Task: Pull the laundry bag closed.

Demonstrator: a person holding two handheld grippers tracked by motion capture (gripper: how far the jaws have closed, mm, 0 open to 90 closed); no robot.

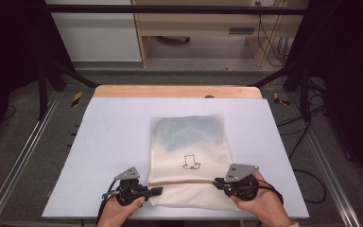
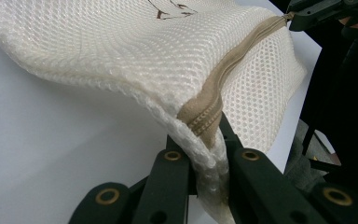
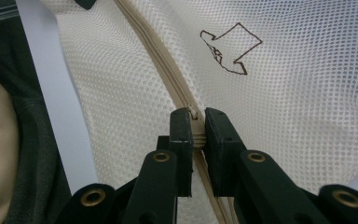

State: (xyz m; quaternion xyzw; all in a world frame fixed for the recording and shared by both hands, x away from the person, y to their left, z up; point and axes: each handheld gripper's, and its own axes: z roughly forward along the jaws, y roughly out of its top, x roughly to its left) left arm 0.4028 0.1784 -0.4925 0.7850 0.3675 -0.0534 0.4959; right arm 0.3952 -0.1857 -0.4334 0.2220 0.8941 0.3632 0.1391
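- The mesh bag [image 1: 189,156] is lying flat near the front edge of the desk [image 1: 113,142], its closed end pointing away from the person and a small drawn figure [image 1: 191,162] showing on its top face.
- The zip [image 1: 184,181] is running crosswise along the near part of the bag, so its long axis is stretching straight from one hand to the other.
- The left gripper [image 1: 157,191] is clamping the bag's left edge right at the zip's end, with the mesh pinched tight between its jaws.
- The right gripper [image 1: 217,182] is gripping the zip at the opposite end, its jaws closed on what looks like the slider or pull.
- Judging from this, the coming move is likely a pull along the zip line toward the left gripper, which is anchoring the cloth.
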